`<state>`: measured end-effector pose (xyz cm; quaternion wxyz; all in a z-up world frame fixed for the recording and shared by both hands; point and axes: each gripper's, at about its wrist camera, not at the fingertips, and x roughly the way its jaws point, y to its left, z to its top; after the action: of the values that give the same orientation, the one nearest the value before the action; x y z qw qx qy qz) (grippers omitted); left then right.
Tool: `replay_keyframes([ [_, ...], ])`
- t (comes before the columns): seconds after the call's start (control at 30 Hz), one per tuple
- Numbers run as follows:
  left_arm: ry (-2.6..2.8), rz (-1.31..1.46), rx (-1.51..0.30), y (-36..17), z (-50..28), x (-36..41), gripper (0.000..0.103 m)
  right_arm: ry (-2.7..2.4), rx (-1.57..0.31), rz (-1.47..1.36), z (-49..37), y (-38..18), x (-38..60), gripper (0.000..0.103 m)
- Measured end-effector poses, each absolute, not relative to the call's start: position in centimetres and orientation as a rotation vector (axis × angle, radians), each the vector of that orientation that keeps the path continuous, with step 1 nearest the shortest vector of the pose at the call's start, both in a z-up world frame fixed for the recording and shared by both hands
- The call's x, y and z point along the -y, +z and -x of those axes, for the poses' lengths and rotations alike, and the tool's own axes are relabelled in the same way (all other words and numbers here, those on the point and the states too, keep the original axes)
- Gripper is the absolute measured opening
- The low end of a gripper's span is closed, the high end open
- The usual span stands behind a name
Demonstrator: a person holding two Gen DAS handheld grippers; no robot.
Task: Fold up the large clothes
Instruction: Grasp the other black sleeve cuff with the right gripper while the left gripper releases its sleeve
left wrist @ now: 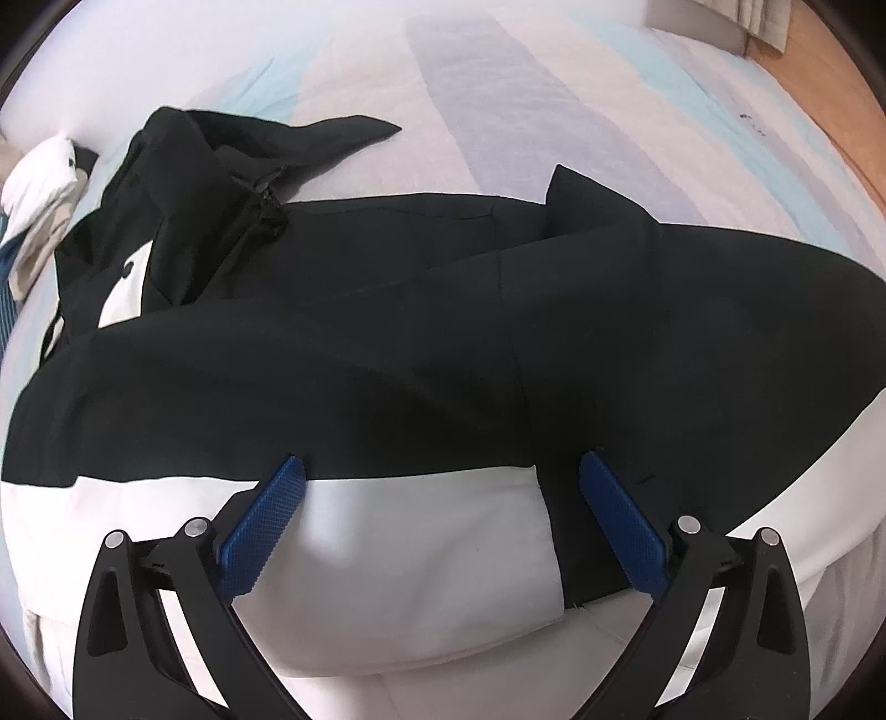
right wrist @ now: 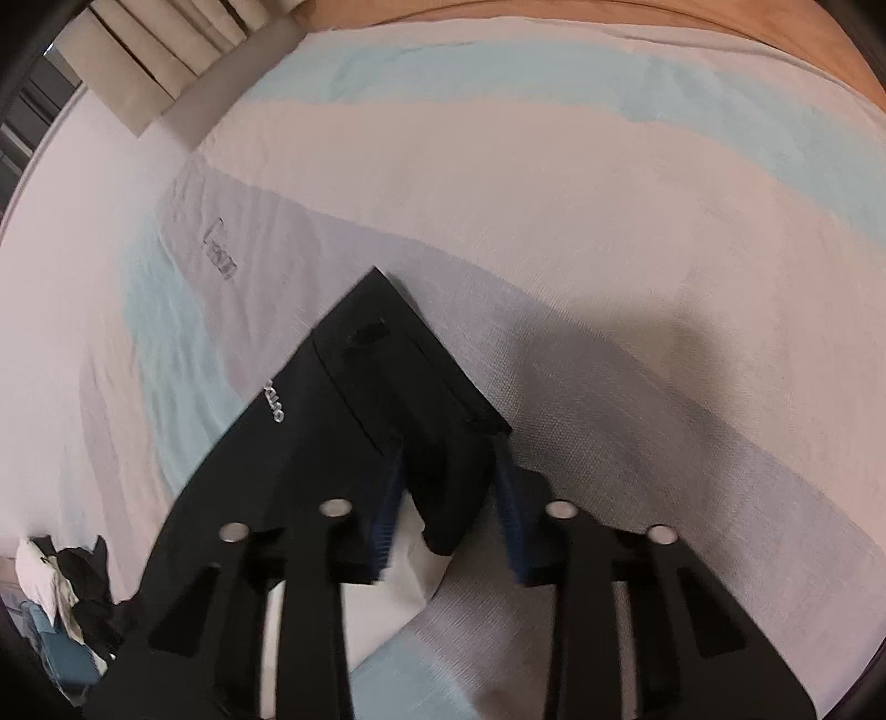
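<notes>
A large black and white jacket [left wrist: 421, 343] lies spread across the striped bed sheet [left wrist: 498, 111]. Its collar and zip lie bunched at the upper left. My left gripper [left wrist: 443, 471] is open, its blue pads on either side of the white band near the jacket's near edge, gripping nothing. In the right wrist view a black sleeve end [right wrist: 398, 387] with a small printed logo lies on the sheet. My right gripper [right wrist: 448, 448] stands with its blue pads around this sleeve cuff, black cloth filling the gap between them.
A pile of white and dark clothes [left wrist: 39, 188] lies at the bed's left edge, also seen in the right wrist view [right wrist: 66, 587]. Beige curtains [right wrist: 166, 50] and wooden floor [left wrist: 830, 94] border the bed.
</notes>
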<state>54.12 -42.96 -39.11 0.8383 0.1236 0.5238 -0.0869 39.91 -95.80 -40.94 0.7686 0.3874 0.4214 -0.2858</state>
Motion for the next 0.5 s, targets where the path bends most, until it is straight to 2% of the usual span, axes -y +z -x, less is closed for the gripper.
replay_keyframes([
  [0.07, -0.183, -0.259, -1.105, -39.2, -54.1, 42.9, 0.098, -0.607, -0.917, -0.824, -39.9, -40.2, 95.3, 0.016],
  [0.1, -0.183, -0.256, -1.106, -39.1, -54.1, 42.9, 0.098, -0.604, -0.919, -0.813, -39.7, -39.8, 95.2, 0.010],
  [0.3, -0.204, -0.253, -1.108, -38.4, -54.3, 42.7, 0.097, -0.573, -0.898, -0.762, -40.9, -37.0, 92.3, 0.008],
  [0.5, -0.191, -0.220, -1.060, -35.8, -53.9, 40.1, 0.097, -0.497, -0.831, -0.611, -42.1, -31.3, 86.1, 0.008],
])
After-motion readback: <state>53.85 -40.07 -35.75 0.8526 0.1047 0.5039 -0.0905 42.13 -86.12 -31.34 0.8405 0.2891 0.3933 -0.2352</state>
